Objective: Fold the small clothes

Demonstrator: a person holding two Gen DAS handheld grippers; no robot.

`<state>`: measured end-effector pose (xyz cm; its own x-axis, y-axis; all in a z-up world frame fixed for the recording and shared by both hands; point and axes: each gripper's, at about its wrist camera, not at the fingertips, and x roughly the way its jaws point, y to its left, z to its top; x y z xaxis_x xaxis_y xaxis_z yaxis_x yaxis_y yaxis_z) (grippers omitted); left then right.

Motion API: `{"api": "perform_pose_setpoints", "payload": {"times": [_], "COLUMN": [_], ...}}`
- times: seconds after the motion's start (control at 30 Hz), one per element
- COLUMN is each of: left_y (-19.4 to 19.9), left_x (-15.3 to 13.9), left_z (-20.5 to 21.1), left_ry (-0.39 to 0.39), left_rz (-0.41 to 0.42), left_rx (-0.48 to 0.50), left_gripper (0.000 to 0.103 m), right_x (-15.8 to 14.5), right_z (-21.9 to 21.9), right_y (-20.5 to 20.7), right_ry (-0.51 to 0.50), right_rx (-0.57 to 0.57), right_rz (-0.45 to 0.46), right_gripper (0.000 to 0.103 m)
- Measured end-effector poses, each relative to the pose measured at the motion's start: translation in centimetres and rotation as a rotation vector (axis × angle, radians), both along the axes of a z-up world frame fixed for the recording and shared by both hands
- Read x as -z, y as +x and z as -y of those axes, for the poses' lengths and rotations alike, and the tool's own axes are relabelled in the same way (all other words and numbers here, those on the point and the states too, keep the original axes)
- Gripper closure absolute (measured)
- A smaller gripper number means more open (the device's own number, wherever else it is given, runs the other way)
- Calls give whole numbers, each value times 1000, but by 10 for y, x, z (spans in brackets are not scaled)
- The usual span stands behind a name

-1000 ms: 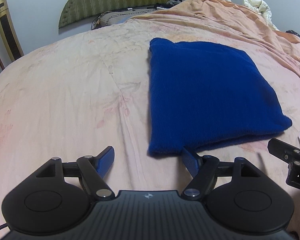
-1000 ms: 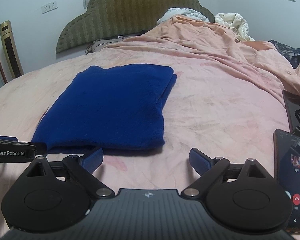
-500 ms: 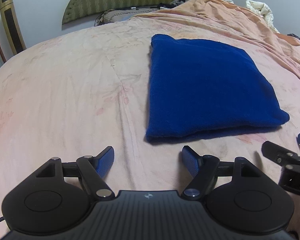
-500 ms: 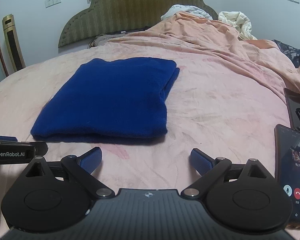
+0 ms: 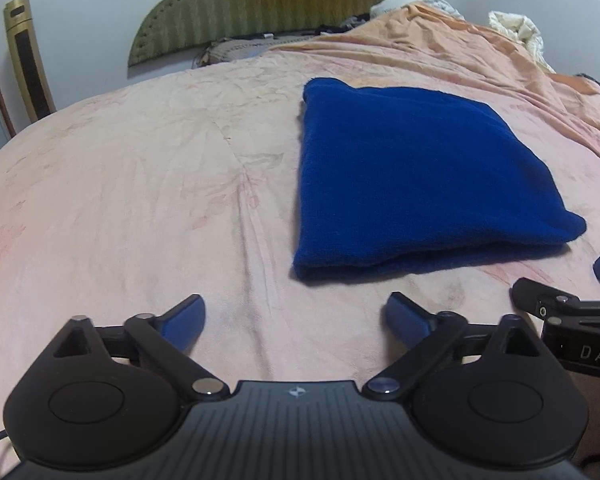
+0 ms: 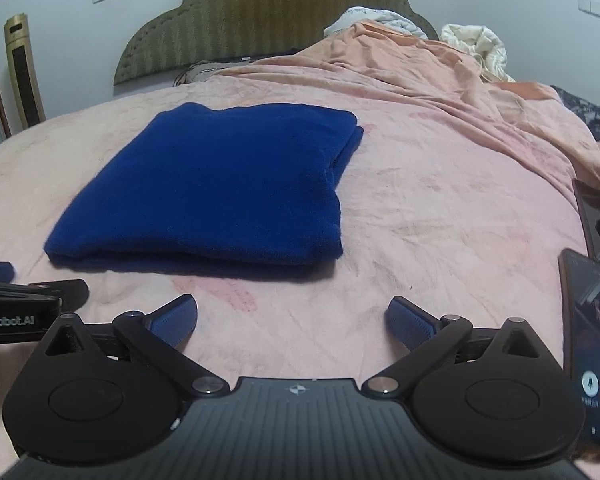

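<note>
cloth folded flat on bed | left gripper just opened wide, nothing between fingers; right gripper too | phone at right

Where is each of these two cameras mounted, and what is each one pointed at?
Left wrist: rides on the left tongs, looking down and forward over the bed; its own open fingers show, plus the right tongs' tip at the right edge.
Right wrist: rides on the right tongs, same direction; open fingers, a phone alongside.
Both share the folded blue cloth and headboard.
</note>
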<state>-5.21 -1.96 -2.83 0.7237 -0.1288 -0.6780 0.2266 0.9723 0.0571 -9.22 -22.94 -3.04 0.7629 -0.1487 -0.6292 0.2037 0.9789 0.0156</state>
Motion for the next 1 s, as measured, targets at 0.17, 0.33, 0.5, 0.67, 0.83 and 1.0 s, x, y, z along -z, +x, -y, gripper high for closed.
{"api": "perform_pose_setpoints", "payload": {"times": [0.17, 0.33, 0.5, 0.67, 0.83, 1.0], "left_y": [-3, -2, -3, -3, -3, -3], "left_x": [5, 6, 6, 7, 7, 7], "left_z": [-1, 0, 2, 0, 0, 0], "left_ry": [-18, -25, -20, -27, -27, -26], "left_rz": [35, 35, 43, 43, 43, 43], "left_rx": [-17, -21, -28, -30, -30, -30], "left_gripper": [0, 0, 0, 0, 0, 0], "right_x": [3, 4, 4, 4, 4, 4], "right_z": [-1, 1, 1, 2, 3, 2], "right_y": [1, -1, -3, -3, -4, -4], "right_ry": [-16, -13, -8, 2, 9, 13], "right_rx": [-16, -32, -36, -43, -48, -49], "right_rz": [7, 20, 24, 30, 35, 38], "right_gripper": [0, 0, 0, 0, 0, 0]}}
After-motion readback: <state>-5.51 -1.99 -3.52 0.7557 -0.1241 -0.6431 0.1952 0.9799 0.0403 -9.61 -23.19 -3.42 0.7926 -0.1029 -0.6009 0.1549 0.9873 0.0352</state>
